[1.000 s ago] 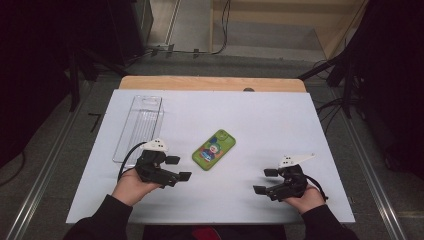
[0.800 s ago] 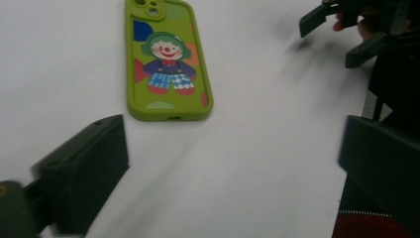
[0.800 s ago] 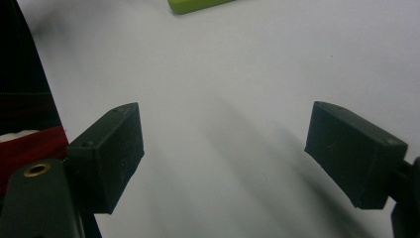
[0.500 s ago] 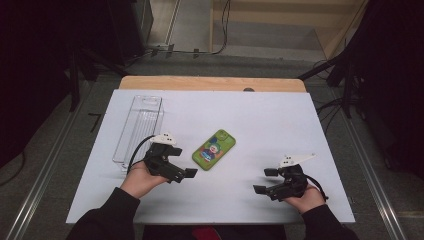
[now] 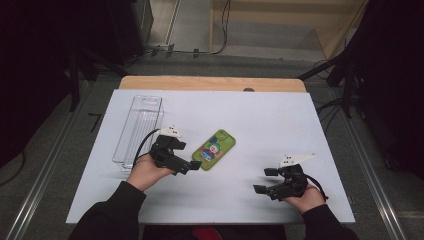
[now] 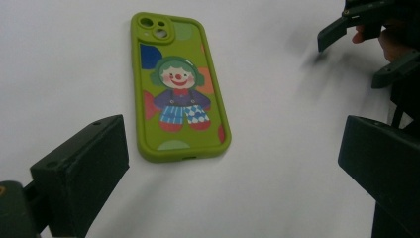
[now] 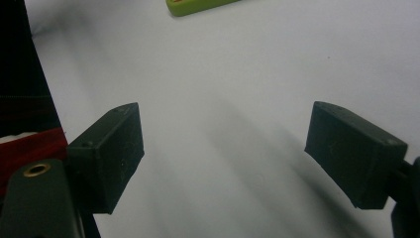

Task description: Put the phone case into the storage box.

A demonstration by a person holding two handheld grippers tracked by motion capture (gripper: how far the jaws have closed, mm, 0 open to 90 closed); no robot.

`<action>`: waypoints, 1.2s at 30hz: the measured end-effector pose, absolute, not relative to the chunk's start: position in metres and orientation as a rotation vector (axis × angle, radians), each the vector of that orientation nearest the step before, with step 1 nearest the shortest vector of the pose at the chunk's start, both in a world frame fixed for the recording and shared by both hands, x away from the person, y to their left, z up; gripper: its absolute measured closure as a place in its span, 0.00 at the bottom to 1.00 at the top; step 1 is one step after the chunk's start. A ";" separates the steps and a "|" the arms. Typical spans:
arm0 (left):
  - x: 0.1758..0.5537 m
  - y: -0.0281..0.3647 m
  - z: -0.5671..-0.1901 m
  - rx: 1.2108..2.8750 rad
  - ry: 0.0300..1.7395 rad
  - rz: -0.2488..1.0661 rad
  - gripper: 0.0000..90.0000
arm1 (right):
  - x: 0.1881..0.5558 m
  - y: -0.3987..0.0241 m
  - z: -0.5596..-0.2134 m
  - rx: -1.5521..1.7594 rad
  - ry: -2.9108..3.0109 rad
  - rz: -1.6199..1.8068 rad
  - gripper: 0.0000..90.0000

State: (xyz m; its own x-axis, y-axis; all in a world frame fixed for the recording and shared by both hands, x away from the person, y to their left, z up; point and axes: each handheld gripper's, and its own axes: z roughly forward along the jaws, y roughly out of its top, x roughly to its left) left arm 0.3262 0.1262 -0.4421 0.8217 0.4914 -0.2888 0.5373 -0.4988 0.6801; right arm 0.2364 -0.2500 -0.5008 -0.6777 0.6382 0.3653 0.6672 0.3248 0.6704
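On the white surface (image 5: 260, 130), seen from the high view, a green phone case (image 5: 214, 149) printed with a clown lies flat near the middle, angled, with a clear plastic bin (image 5: 139, 129) well apart to its left. The left gripper (image 5: 189, 164) sits just beside the case's near end, its jaws having just been opening and now spread wide with nothing between them; the hand rests low on the surface, wrist turned toward the case. The right gripper (image 5: 264, 180) rests well apart near the front right edge, jaws spread and empty, palm cradling it from below. From the left gripper view, the case (image 6: 178, 87) lies ahead between the 2 jaws, camera cutouts at the far end, and the right gripper (image 6: 366, 54) shows farther off. The case looks light, thin and slightly flexible, likely rubbery rather than slick; pinching across its 2 long edges near the middle seems best. From the right gripper view, only a corner of the case (image 7: 198, 6) is seen beyond the open jaws.
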 end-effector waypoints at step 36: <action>0.366 0.081 -0.444 2.186 0.820 -0.011 0.00 | 0.237 -0.251 -0.501 -1.273 -2.528 -1.304 0.15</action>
State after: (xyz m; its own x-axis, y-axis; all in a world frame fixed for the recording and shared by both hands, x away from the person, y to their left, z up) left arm 0.3655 0.0814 -0.4441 0.7911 0.5532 -0.2611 0.5599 -0.4829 0.6733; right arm 0.2374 -0.2513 -0.5006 -0.6661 0.6520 0.3623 0.6733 0.3164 0.6683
